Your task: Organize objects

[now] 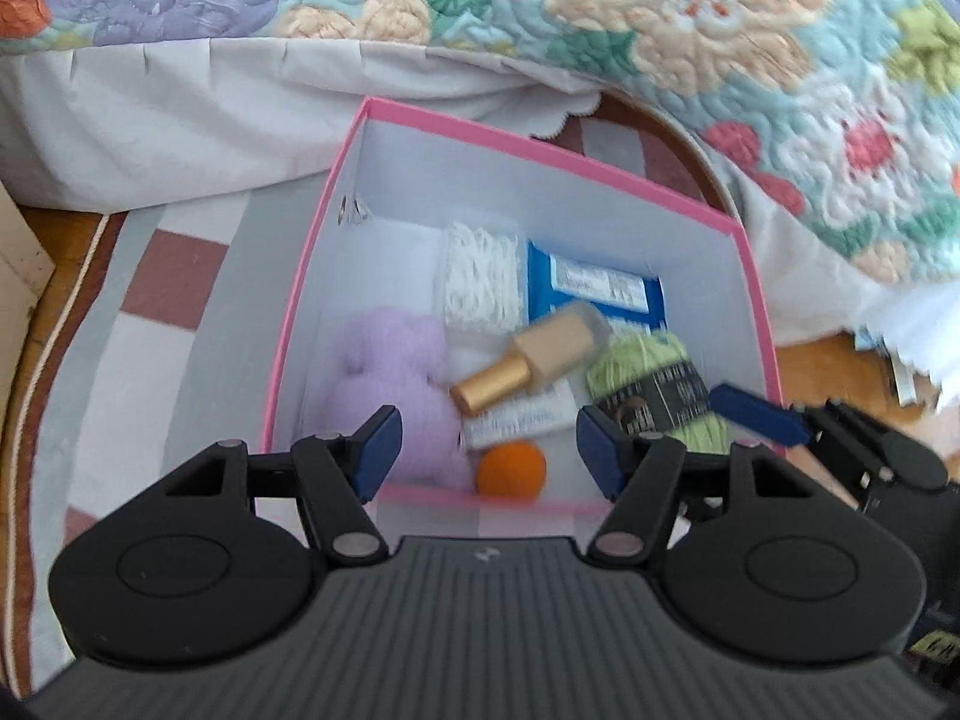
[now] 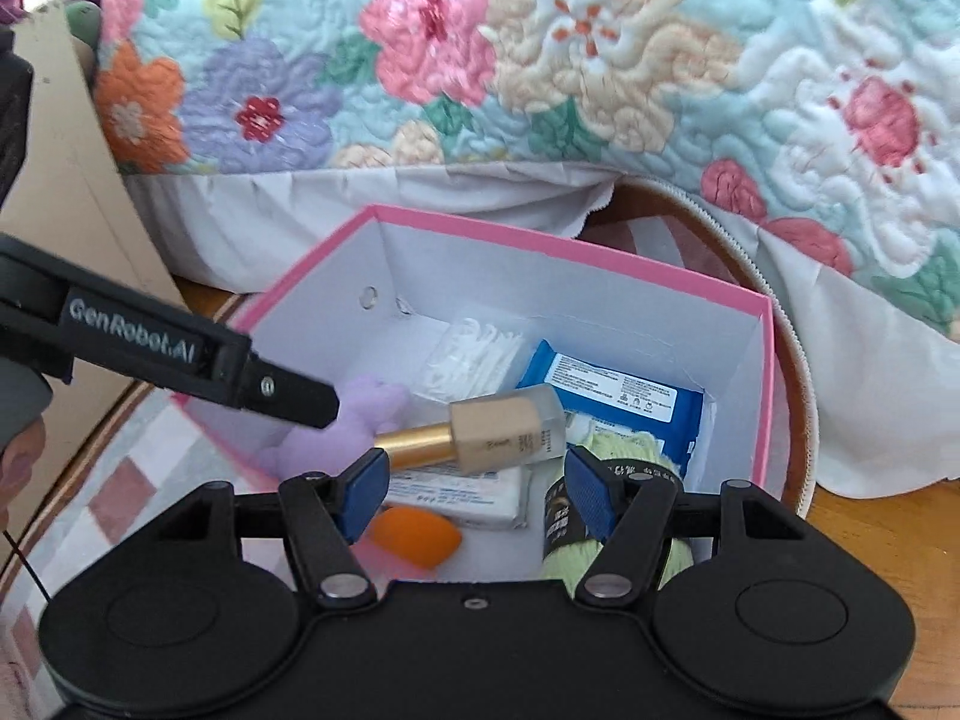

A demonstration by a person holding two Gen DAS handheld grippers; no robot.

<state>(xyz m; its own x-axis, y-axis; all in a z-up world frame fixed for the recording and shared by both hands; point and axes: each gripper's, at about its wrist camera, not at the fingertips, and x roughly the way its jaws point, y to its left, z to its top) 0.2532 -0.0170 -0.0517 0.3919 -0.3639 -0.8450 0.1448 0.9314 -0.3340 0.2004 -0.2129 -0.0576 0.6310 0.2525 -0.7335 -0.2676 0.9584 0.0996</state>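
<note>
A pink box (image 1: pixel 528 147) with a white inside stands on a checked rug; it also shows in the right wrist view (image 2: pixel 600 255). In it lie a beige bottle with a gold cap (image 1: pixel 534 360) (image 2: pixel 480 432), a lilac plush toy (image 1: pixel 390 378) (image 2: pixel 372 402), an orange sponge (image 1: pixel 511 468) (image 2: pixel 414 537), green yarn (image 1: pixel 654 384) (image 2: pixel 624 552), a blue wipes pack (image 1: pixel 594 294) (image 2: pixel 624 387) and a white mesh pouch (image 1: pixel 480 276). My left gripper (image 1: pixel 489 450) is open and empty above the box's near edge. My right gripper (image 2: pixel 477 498) is open and empty over the box.
A flowered quilt (image 1: pixel 690 30) and white bed skirt (image 1: pixel 180 114) hang behind the box. The rug (image 1: pixel 150 324) lies on a wooden floor. A cardboard panel (image 2: pixel 78 180) stands at left. The right gripper's finger (image 1: pixel 756 414) reaches in beside the yarn.
</note>
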